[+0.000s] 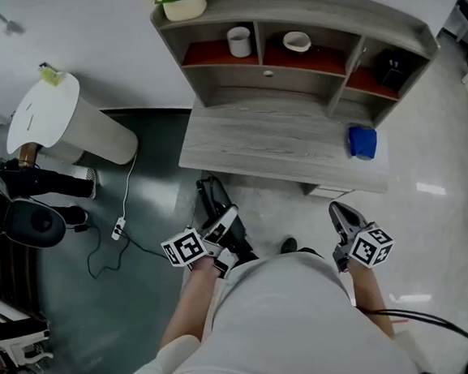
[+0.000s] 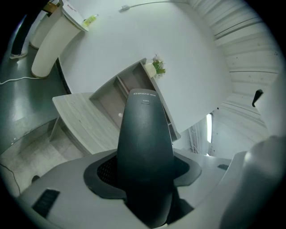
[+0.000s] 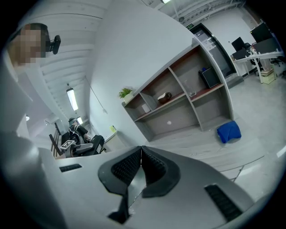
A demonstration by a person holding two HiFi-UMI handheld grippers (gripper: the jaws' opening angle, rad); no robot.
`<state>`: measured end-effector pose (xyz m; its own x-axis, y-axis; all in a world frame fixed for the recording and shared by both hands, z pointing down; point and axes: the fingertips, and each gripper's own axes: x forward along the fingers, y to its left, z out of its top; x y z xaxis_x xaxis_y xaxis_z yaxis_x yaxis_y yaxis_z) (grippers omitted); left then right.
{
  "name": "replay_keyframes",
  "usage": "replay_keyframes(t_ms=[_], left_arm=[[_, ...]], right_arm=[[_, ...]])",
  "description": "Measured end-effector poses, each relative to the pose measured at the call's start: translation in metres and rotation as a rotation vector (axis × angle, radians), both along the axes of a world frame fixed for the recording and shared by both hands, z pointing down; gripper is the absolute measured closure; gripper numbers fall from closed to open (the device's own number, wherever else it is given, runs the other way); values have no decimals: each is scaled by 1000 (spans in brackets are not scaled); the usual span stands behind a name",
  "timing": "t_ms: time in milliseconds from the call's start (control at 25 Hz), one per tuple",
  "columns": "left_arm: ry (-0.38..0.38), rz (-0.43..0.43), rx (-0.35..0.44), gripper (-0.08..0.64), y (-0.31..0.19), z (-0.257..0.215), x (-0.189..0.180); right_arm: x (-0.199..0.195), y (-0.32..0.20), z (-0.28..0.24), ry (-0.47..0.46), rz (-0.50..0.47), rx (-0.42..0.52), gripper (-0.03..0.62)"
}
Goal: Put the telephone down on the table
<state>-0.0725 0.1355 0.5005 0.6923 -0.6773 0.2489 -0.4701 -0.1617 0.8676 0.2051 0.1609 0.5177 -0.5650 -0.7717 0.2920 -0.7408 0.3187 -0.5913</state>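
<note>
My left gripper (image 1: 222,229) is shut on a black telephone handset (image 1: 211,197), held in the air just short of the near edge of the grey wooden table (image 1: 271,142). In the left gripper view the handset (image 2: 145,143) stands up between the jaws of the left gripper (image 2: 145,179) and hides the middle of the scene; the table (image 2: 85,123) lies beyond it to the left. My right gripper (image 1: 339,210) is shut with nothing in it, its ribbed pads (image 3: 152,166) pressed together, also in front of the table's near edge.
A blue cloth-like lump (image 1: 363,141) lies at the table's right end. At the back stands a shelf unit (image 1: 341,18) with a white cup (image 1: 239,41), a bowl (image 1: 296,41) and a black box (image 1: 391,69). A white round stand (image 1: 66,123) and a floor cable (image 1: 120,229) are to the left.
</note>
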Motion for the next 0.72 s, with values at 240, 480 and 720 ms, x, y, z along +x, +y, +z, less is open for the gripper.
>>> replay_keyframes(t_ms=[240,480,720], left_arm=[[-1,-27,1,276,2,1,18],[22,-36,-22,276,0,5,31],[0,-14,-21,276,-18,9,25]], right_arm=[[25,3,12,0,-36,-16,575],[30,-1,19,-6,-52,-40,575],[18,-12,27,-4,-57,-52,575]])
